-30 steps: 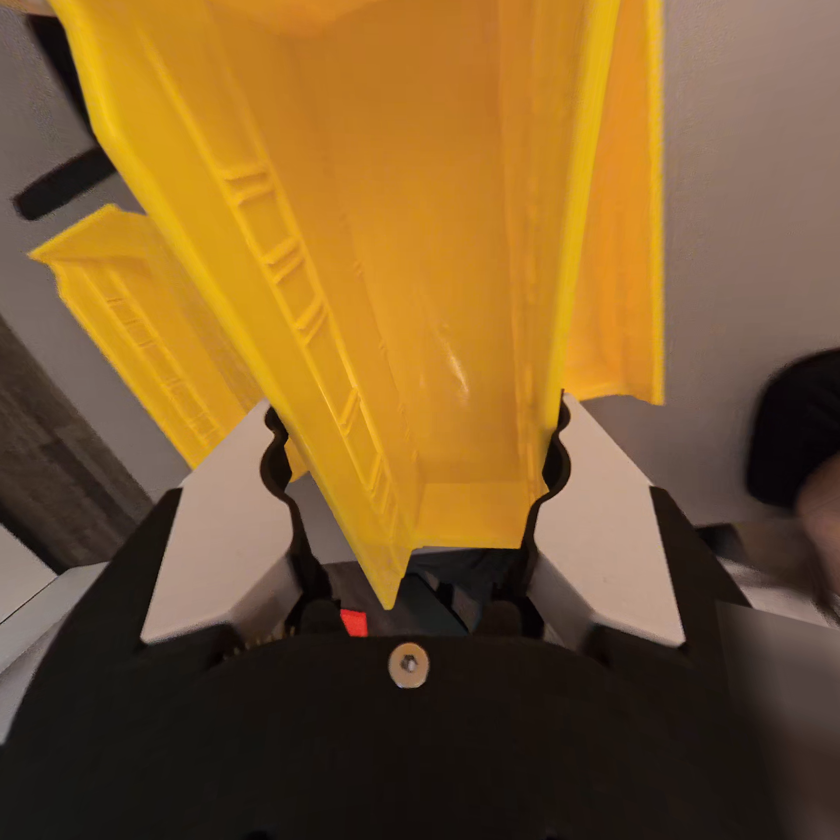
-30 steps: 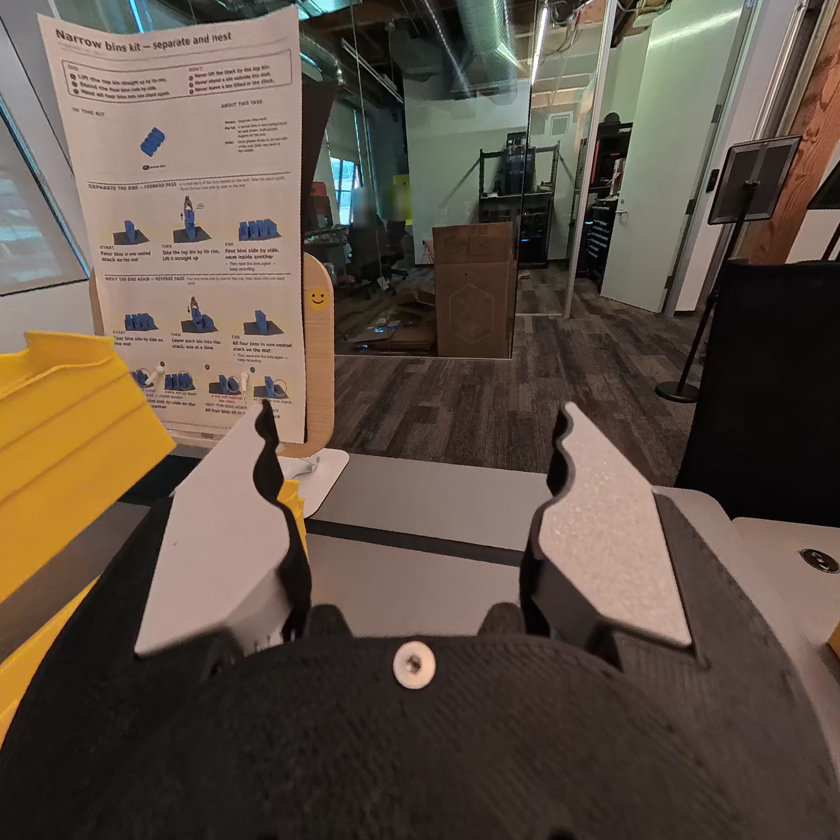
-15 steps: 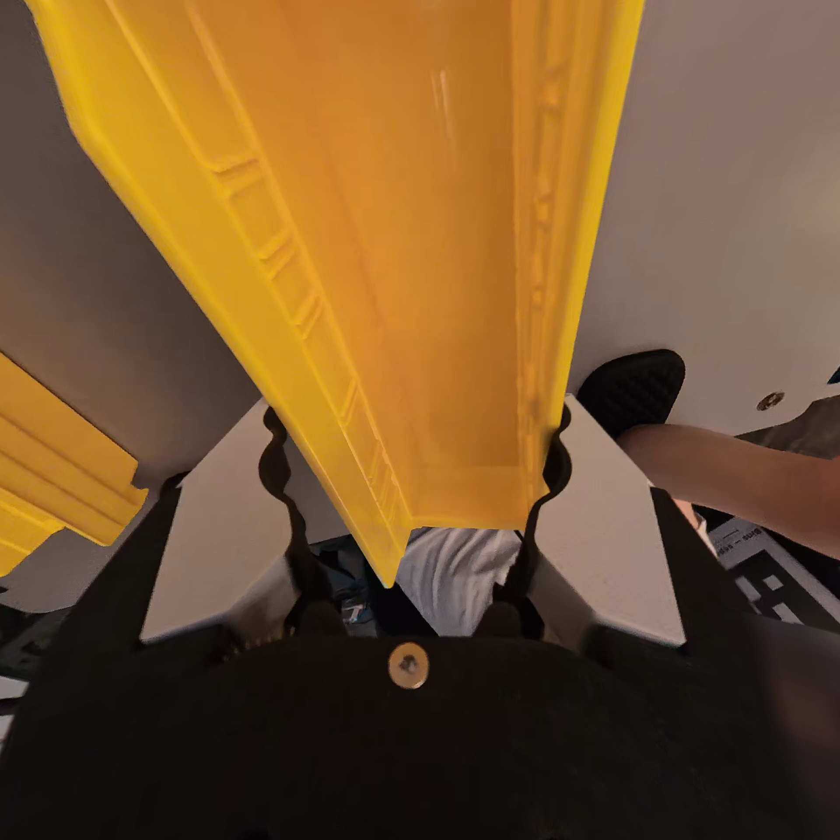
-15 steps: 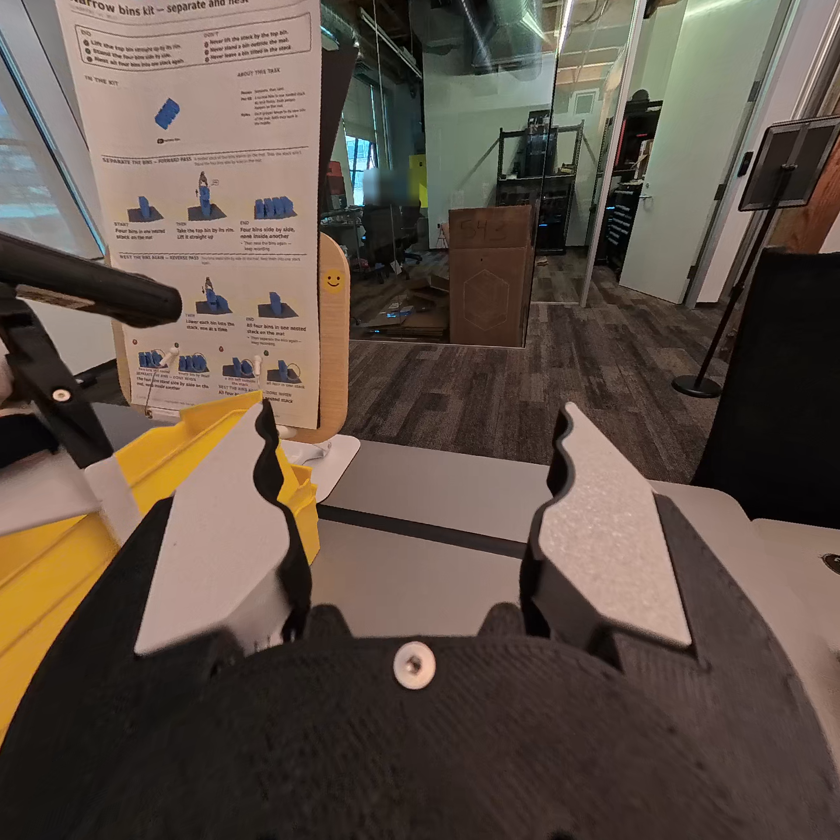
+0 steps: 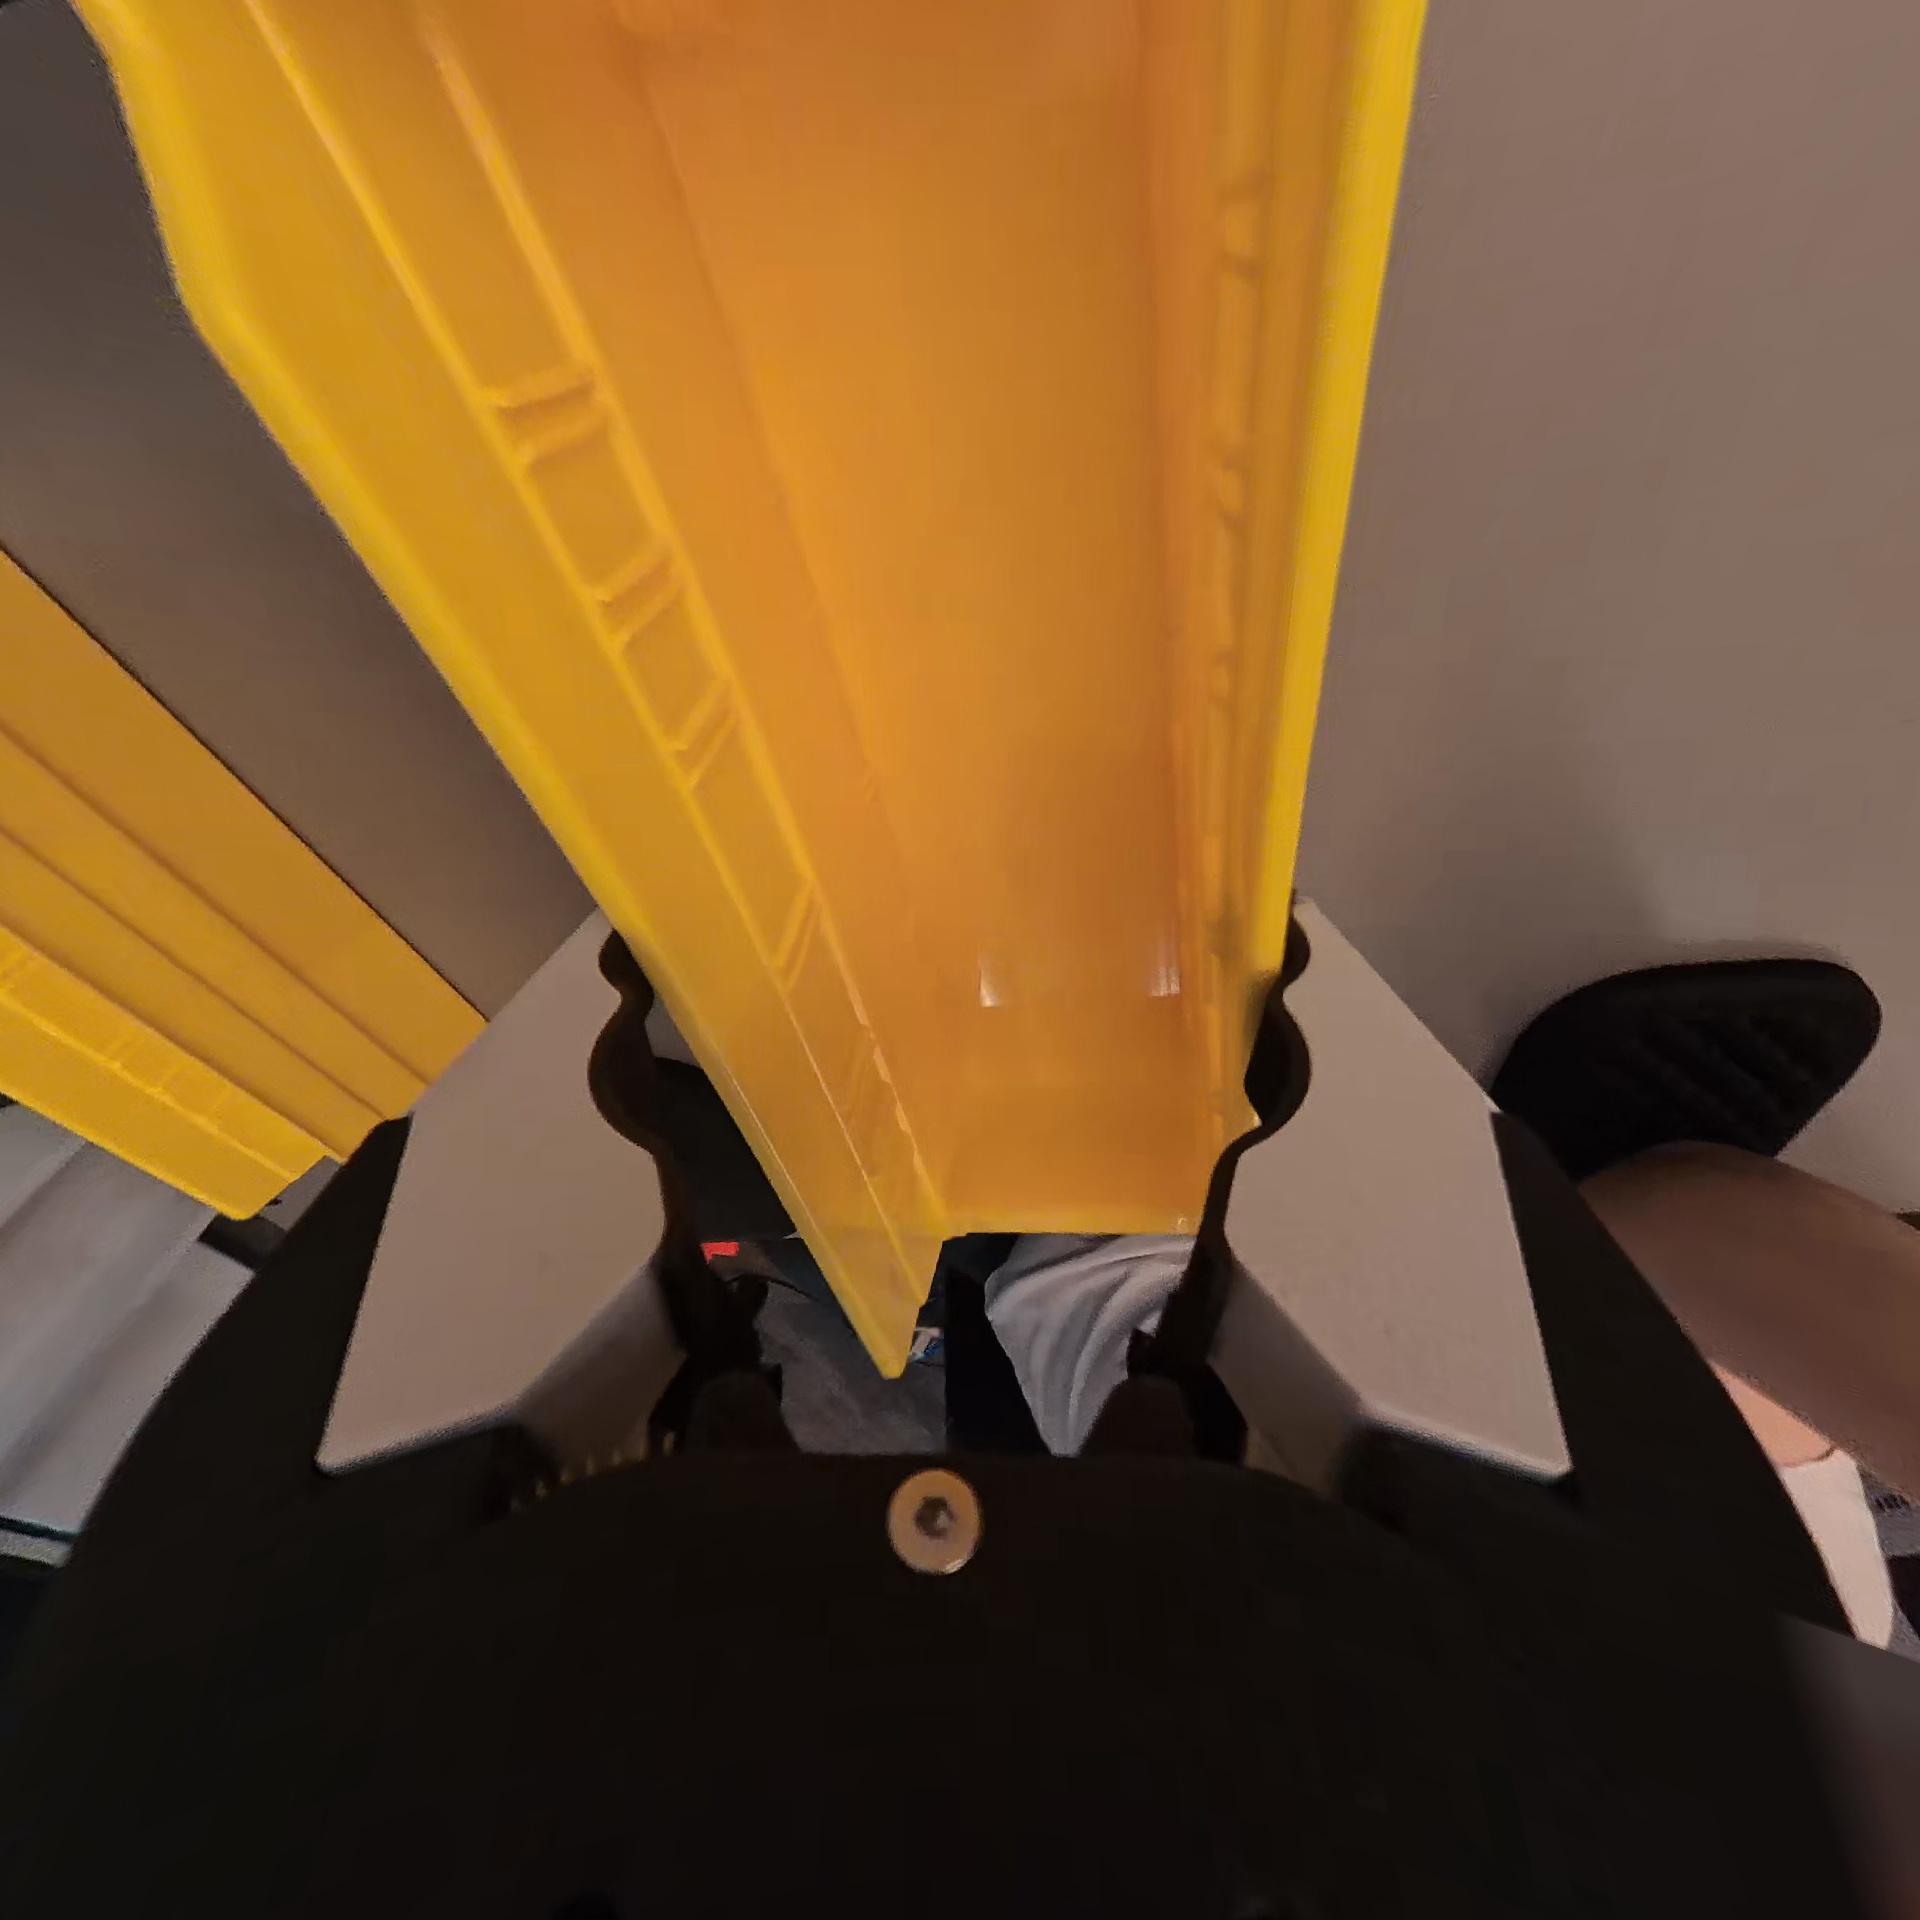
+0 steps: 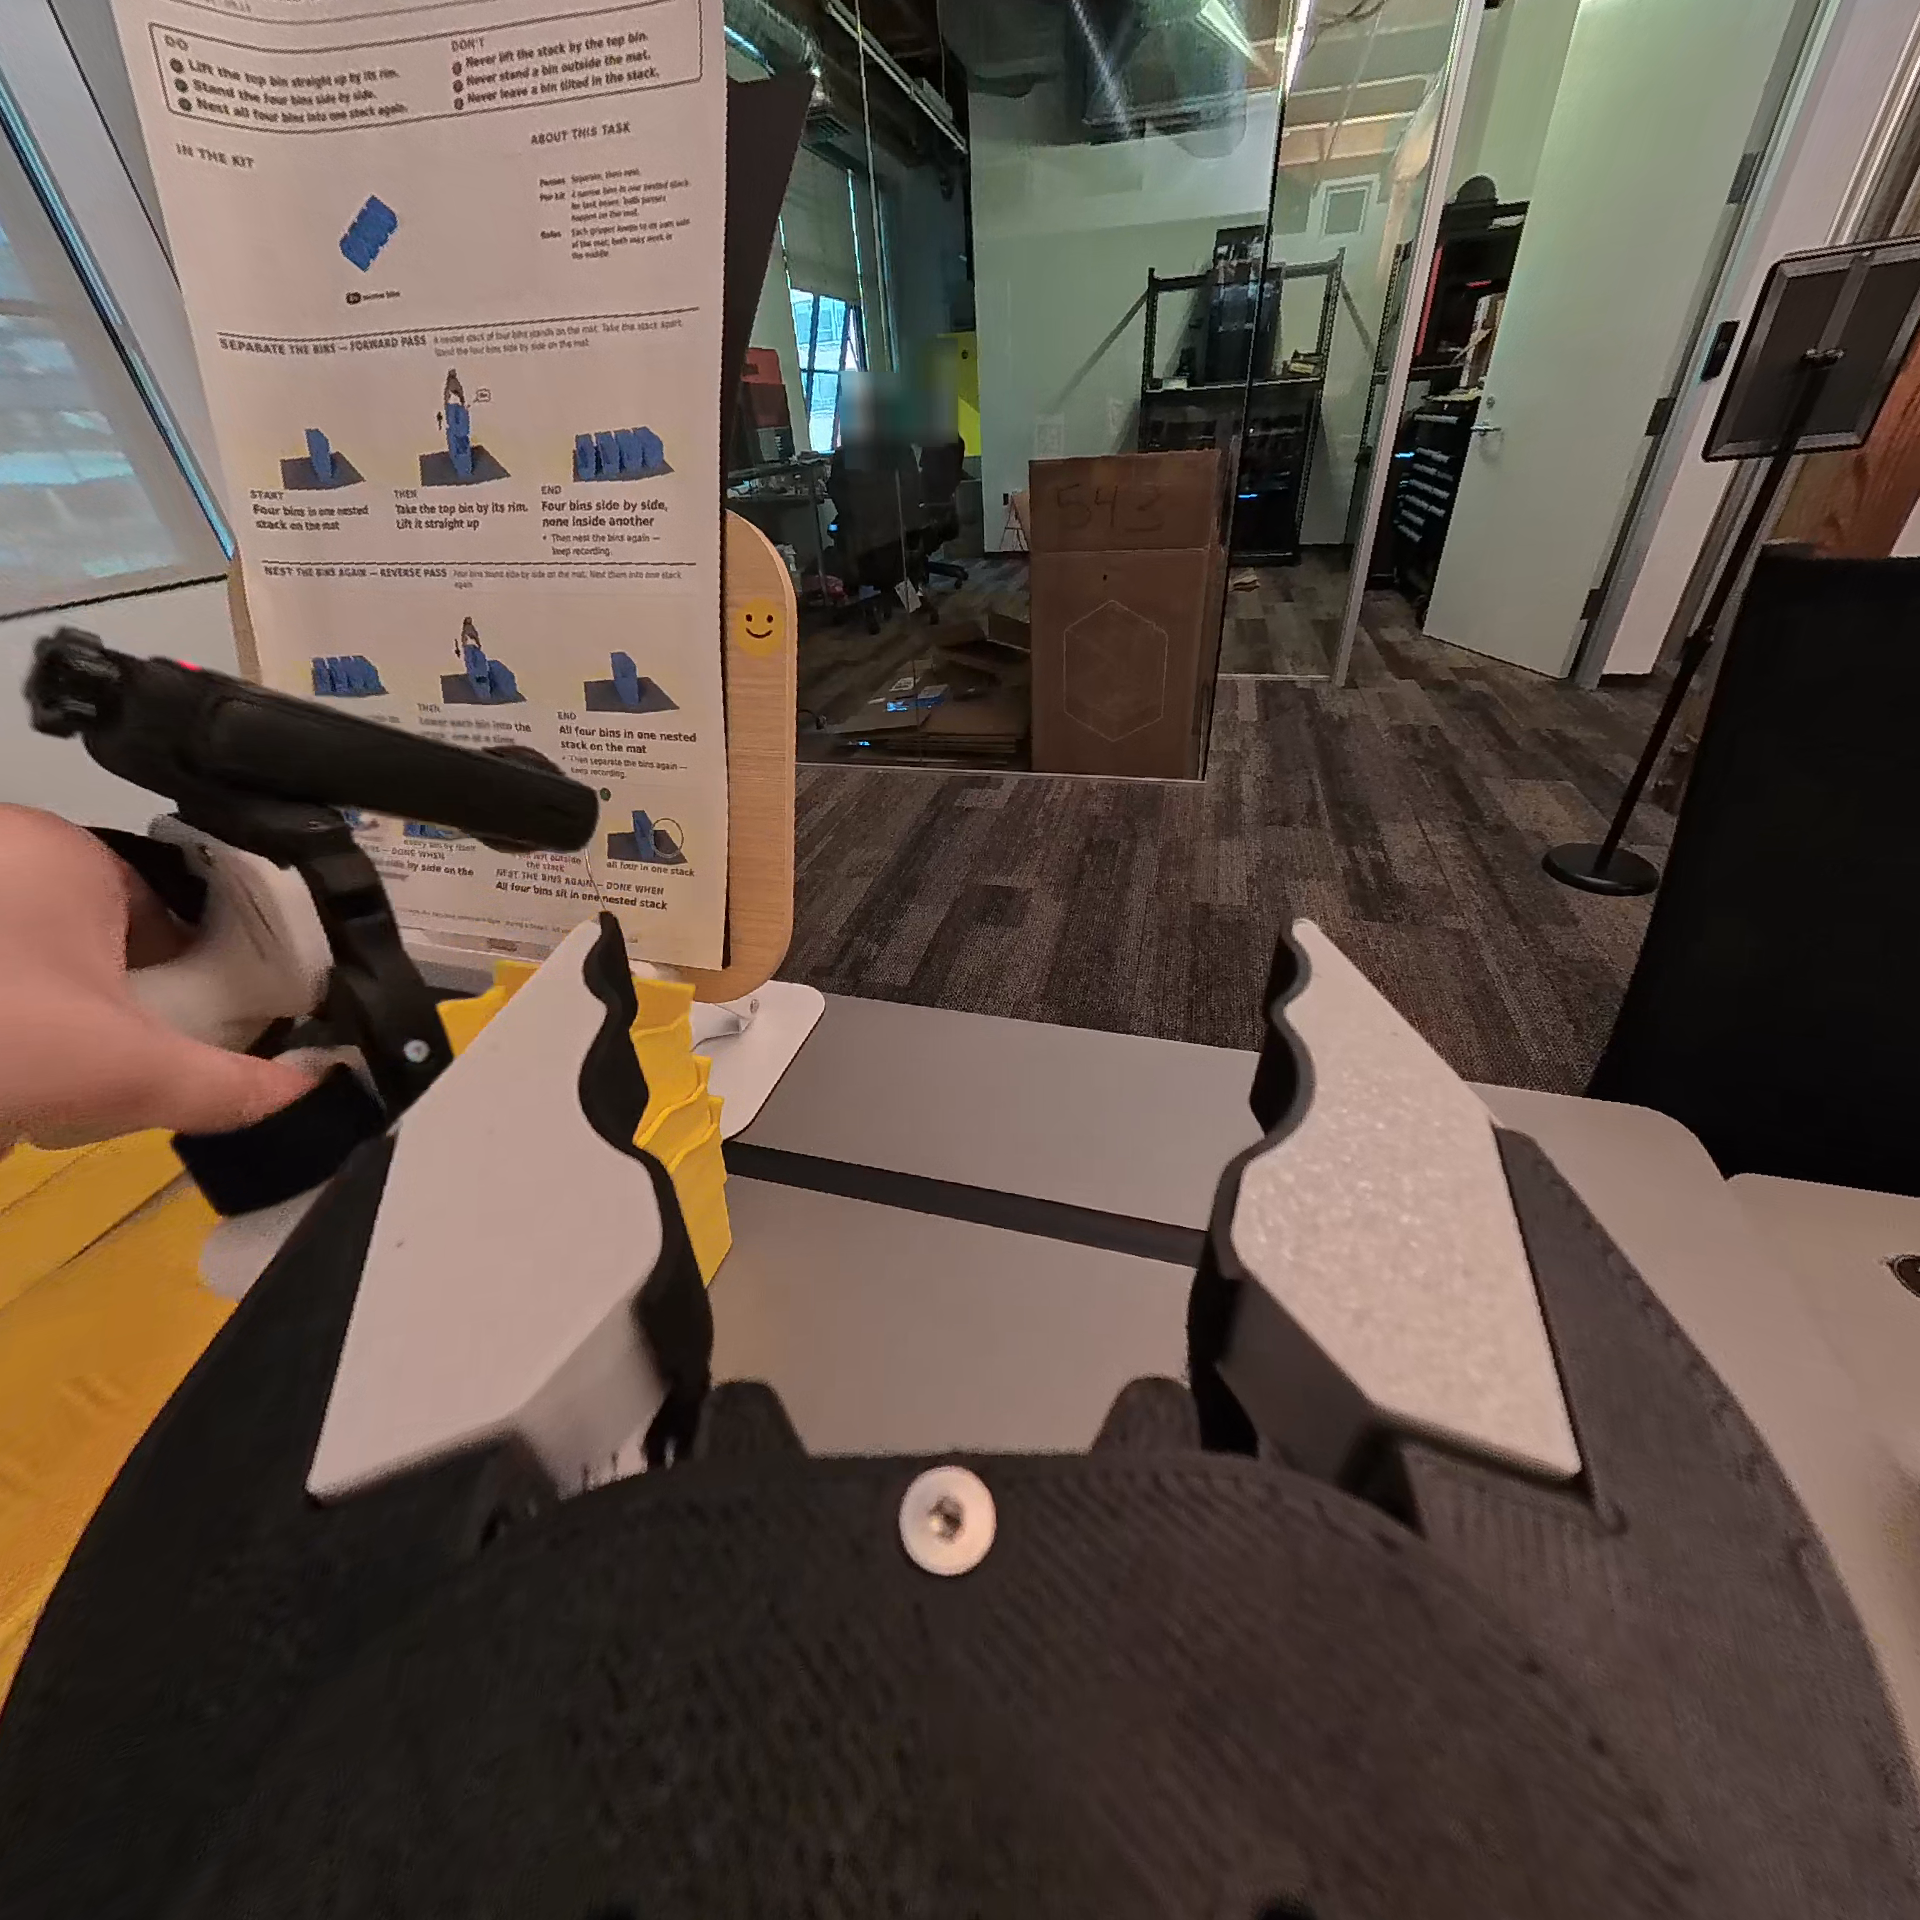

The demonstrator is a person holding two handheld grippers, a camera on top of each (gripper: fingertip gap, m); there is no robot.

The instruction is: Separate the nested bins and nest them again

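In the left wrist view a long yellow bin runs forward between my fingers. My left gripper is shut on it across its width: both pads press on its side walls, and it hangs above the grey table. More yellow bins lie at the left. In the right wrist view my right gripper is open and empty above the table. A stack of nested yellow bins shows behind its left finger. The left gripper, in a person's hand, is at the far left.
A printed instruction sheet stands on a wooden holder at the table's far edge. A black chair back is at the right. A person's forearm and a black textured part lie to the right of the held bin.
The left gripper has carried the yellow bin sideways over the table, still gripped the same way. It has come into the right wrist view at the left. The right gripper stays open.
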